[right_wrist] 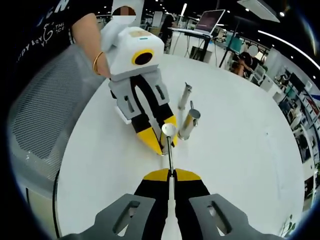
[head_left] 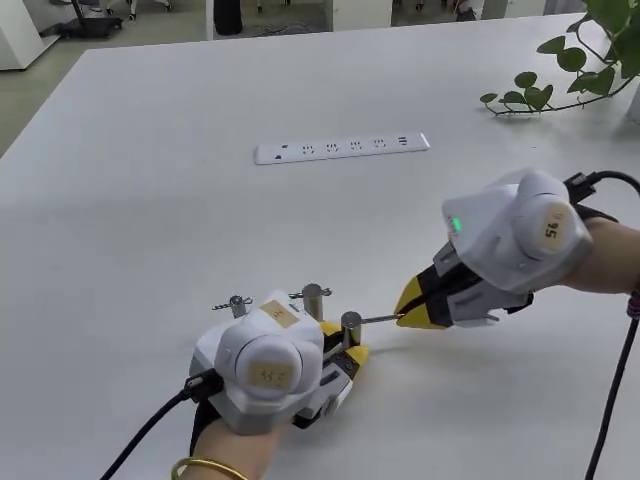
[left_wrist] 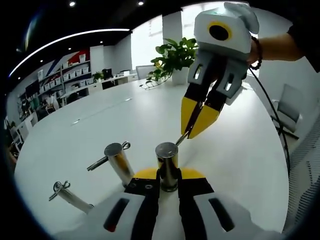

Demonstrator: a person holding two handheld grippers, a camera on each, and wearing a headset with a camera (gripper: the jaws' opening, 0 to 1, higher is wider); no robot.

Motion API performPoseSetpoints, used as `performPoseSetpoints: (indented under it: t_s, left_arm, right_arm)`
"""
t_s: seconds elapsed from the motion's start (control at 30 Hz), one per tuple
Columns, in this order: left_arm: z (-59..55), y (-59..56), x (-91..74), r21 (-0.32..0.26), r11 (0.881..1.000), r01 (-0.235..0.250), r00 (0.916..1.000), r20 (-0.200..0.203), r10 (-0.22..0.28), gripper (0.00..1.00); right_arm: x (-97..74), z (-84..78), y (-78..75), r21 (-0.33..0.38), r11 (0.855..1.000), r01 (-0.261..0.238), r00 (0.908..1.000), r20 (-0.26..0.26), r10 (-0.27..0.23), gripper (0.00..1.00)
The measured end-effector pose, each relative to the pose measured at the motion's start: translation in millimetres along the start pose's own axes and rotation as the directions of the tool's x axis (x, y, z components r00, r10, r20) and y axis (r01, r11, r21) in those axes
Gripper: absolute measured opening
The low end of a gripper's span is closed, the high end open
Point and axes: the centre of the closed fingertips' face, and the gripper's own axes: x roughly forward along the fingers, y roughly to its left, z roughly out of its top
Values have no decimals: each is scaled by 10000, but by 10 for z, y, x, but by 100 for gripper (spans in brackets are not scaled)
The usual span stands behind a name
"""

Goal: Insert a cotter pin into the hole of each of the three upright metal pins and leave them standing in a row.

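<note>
My left gripper (left_wrist: 168, 176) has its jaws closed narrow around the lower shaft of the nearest metal pin (left_wrist: 166, 156), which stands upright on the white table (head_left: 150, 200), long axis vertical. In the head view this pin (head_left: 351, 325) is the right end of the row, just in front of my left gripper's (head_left: 348, 354) yellow tips.

My right gripper (right_wrist: 171, 175) pinches the tail of a cotter pin (right_wrist: 170, 152) between nearly shut jaws. The cotter pin lies about level with the table, its long axis running straight ahead of those jaws toward the head of the nearest metal pin (right_wrist: 169, 130). From the head view it (head_left: 381, 319) points leftward from my right gripper (head_left: 412, 310), and its tip meets the pin near the top. I cannot tell if the tip is in the hole or only touching the side.

The middle metal pin (head_left: 313, 299) and the far metal pin (head_left: 238, 305) stand upright to the left, each with a cotter pin lying crosswise through its top. A power strip (head_left: 342, 148) lies well apart, farther up the table.
</note>
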Motion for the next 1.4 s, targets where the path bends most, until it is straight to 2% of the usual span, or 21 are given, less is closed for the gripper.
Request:
performPoseSetpoints:
  t_s: [0.2,0.4,0.5,0.53,0.57,0.63,0.93,1.17,1.4]
  left_arm:
    - [-5,5,5,-40,10000,56,10000,-15,-56,10]
    - [-13,10,9,-62,10000,53,10000,-28,-53,10]
    - [-15,9,11,-60,10000,51,10000,-24,-51,10]
    - [-14,5,13,-55,10000,68,10000,-21,-69,10]
    - [-12,-2,18,-38,9999,100,9999,-24,-100,10]
    - [-7,-10,25,-24,9999,122,9999,-20,-122,10]
    - [-8,-17,25,-53,9999,125,9999,16,-124,10]
    - [-18,-15,34,-277,9996,58,9999,126,-54,10]
    - [-43,-18,42,-552,9984,-87,10000,20,88,11]
  right_arm:
    - [-4,8,-14,-77,10000,-51,10000,-46,51,0]
    - [-15,31,12,293,9994,-207,9997,167,202,0]
    - [-23,38,13,256,9994,-250,9995,213,245,0]
    - [-21,98,25,422,9984,-376,9977,573,351,0]
    - [-17,140,31,384,9983,-433,9969,679,406,0]
    - [25,152,24,8,9994,-359,9984,446,359,0]
    - [91,239,34,-126,9988,-473,9975,527,479,0]
    - [116,253,33,272,9986,-461,9971,621,443,0]
    - [129,277,46,564,9974,-447,9969,675,409,0]
